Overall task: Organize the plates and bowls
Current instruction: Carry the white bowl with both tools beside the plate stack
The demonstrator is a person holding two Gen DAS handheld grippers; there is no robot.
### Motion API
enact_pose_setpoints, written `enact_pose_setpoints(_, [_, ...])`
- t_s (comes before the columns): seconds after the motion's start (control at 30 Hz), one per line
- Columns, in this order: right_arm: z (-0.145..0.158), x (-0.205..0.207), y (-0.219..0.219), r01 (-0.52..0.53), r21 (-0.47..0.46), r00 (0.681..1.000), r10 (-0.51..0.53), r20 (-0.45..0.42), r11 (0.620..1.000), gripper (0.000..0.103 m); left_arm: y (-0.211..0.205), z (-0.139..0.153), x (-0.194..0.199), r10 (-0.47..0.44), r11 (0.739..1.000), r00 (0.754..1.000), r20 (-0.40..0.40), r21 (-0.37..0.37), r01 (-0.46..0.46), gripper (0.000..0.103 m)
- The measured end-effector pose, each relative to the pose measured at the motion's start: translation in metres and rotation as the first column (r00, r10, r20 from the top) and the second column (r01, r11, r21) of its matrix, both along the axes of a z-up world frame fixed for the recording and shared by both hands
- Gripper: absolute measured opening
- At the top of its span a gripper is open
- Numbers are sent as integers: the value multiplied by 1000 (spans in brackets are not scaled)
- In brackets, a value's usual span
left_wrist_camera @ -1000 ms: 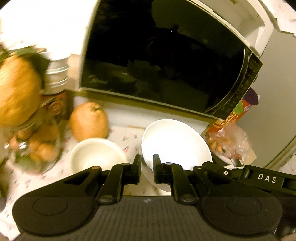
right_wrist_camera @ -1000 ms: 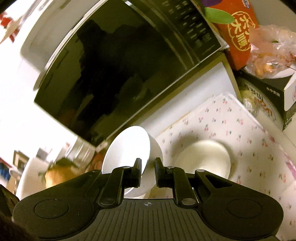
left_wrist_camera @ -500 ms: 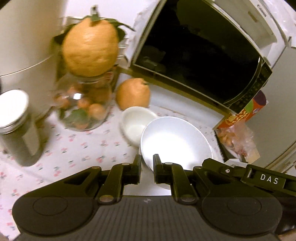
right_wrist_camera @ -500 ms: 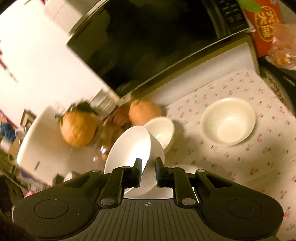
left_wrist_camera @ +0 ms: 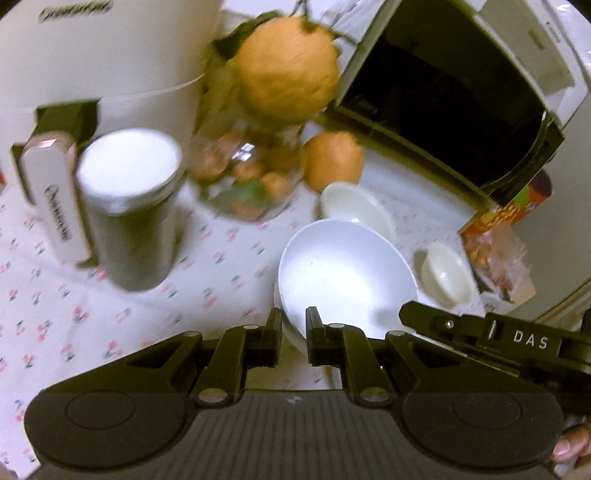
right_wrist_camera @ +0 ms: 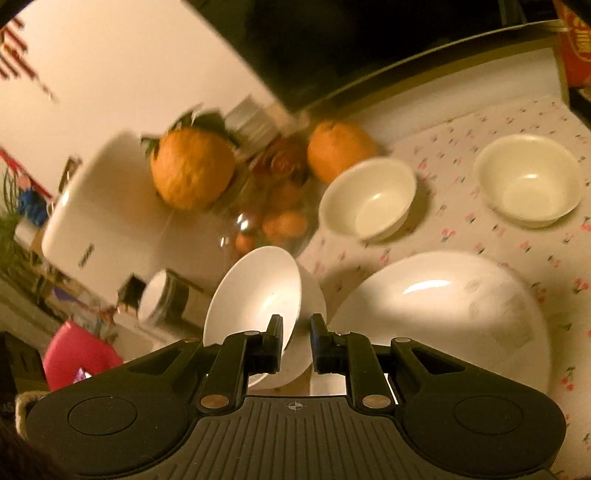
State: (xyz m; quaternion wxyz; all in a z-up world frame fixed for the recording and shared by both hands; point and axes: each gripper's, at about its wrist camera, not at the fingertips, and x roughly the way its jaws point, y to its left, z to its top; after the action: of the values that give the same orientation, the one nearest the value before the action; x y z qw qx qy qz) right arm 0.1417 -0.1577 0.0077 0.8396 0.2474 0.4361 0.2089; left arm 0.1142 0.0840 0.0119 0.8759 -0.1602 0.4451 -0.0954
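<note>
Carrying is underway: the left gripper [left_wrist_camera: 293, 334] and right gripper [right_wrist_camera: 297, 341] are each clamping the rim of a white bowl [left_wrist_camera: 347, 269] [right_wrist_camera: 258, 299], apparently one bowl. Beyond the right claw two cream bowls [right_wrist_camera: 369, 203] [right_wrist_camera: 528, 184] are waiting; just right, a white plate [right_wrist_camera: 443, 302] is lying. Next, probably, lowering onto a stack.

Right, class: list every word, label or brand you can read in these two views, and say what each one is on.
"DAS": on the right gripper's black body, seen in the left wrist view.
Cursive brand on the white appliance: too blurred to read.
Cursive print on its handle: blurred.
Characters on the orange package: unreadable.
</note>
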Motion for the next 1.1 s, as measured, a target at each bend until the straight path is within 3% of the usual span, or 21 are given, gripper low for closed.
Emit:
enact_pose_setpoints(0.57, [-24, -16, 60, -195, -79, 978, 188, -86, 978, 16, 46, -14, -23, -45, 995, 993, -109, 82, 54, 11])
enact_pose_setpoints(0.77, [-33, -19, 68, -218, -105, 971, 205, -120, 970, 16, 50, -23, -23, -46, 994, 987, -156, 86, 60, 11])
enact_pose_setpoints(1.1, [-34, -17, 68, -219, -99, 971, 207, -123, 971, 19, 50, -25, -18, -39, 996, 985, -169, 78, 53, 11])
